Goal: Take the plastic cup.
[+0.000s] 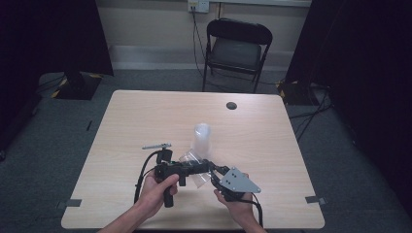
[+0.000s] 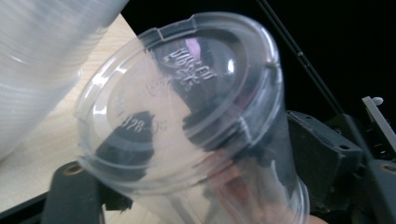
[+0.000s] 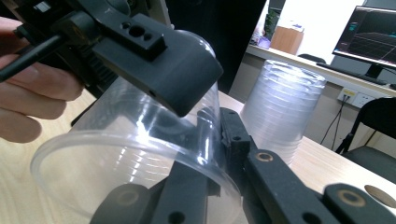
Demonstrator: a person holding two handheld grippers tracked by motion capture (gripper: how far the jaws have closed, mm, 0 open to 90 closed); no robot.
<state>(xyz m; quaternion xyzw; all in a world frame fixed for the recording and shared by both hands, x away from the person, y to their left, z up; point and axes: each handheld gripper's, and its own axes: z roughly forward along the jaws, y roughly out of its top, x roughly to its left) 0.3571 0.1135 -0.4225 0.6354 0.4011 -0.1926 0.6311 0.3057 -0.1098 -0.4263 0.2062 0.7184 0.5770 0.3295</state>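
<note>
We have one clear cup (image 3: 126, 154) off the stack (image 1: 202, 138), held on its side in the air just above the worktop (image 1: 145, 116), between our two tools. The right tool (image 3: 205, 154) is clenched on the cup's rim wall, one jaw inside and one outside. The left tool (image 1: 206, 167) sits at the cup's base, jaws released and not pressing. So separating looks done; the handover to the right is about complete. What's left, we judge, is setting the cup down and taking the next.
</note>
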